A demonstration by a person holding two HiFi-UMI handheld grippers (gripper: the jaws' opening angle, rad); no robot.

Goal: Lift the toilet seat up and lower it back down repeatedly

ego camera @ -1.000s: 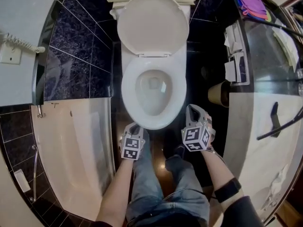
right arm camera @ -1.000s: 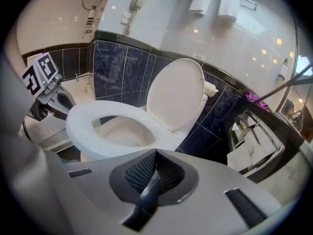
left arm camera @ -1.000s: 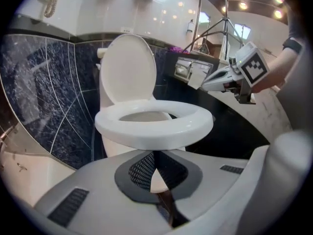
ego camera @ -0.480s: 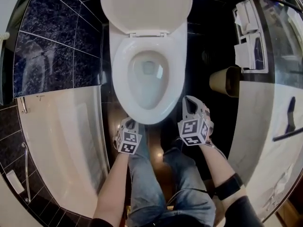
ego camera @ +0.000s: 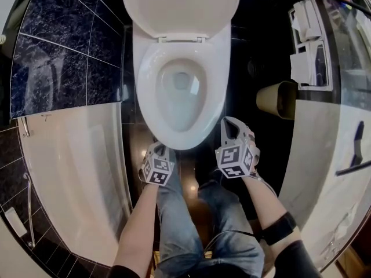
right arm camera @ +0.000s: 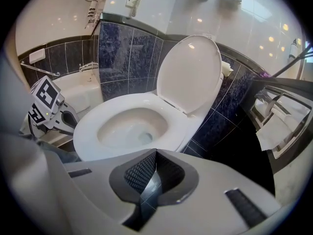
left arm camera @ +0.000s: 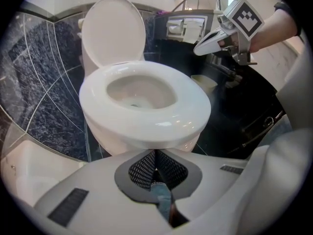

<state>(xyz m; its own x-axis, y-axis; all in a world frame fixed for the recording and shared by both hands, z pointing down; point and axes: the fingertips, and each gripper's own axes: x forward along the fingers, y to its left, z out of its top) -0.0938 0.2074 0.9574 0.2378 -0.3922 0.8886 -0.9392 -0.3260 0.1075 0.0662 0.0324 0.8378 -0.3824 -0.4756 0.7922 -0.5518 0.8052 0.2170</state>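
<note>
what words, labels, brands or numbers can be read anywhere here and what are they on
None: no readable text in any view.
The left gripper's cube and right gripper's cube carry black-and-white square patterns, not letters.
The toilet shows no brand mark.

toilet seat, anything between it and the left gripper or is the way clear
Nothing visible. The left gripper, jaws together, faces the front rim of the toilet seat across open space. The lid is raised at the back, off the seat.
</note>
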